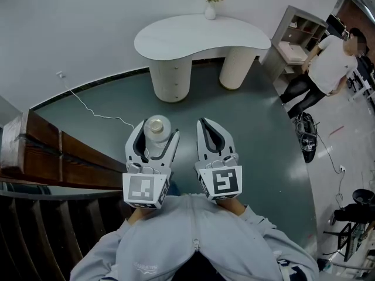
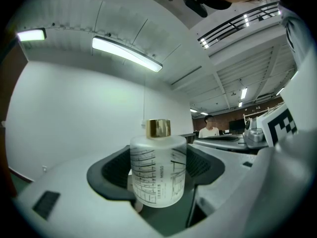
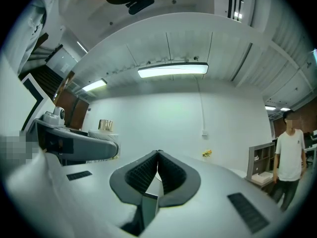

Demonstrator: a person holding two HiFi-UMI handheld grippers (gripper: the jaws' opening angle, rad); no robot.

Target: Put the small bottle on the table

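Left hand-held gripper (image 1: 158, 132) has its jaws spread wide, with the ribbed dark pads (image 2: 115, 170) pressed on both sides of the small bottle (image 1: 157, 126). The small bottle stands upright between them, held in the air over the grey-green floor (image 1: 263, 151) and well apart from the table (image 1: 199, 37). In the left gripper view its frosted body carries a black line drawing and a gold cap (image 2: 158, 128) tops it. Just beside it, the right hand-held gripper (image 1: 204, 123) is empty, its jaws brought together tip to tip with nothing between them, as the right gripper view shows. Both sit close in front of the person's grey sleeves (image 1: 176, 239).

Ahead, the white kidney-shaped table stands on two round pedestals against the wall, carrying a white vase (image 1: 210, 10) of yellow flowers at its far edge. A white cable (image 1: 94, 115) trails across the floor at the left, near a dark wooden rail (image 1: 58, 151). At the right, another person (image 1: 328, 66) stands by a grey shelf unit (image 1: 296, 34), with a black bag (image 1: 307, 136) on the floor nearby.
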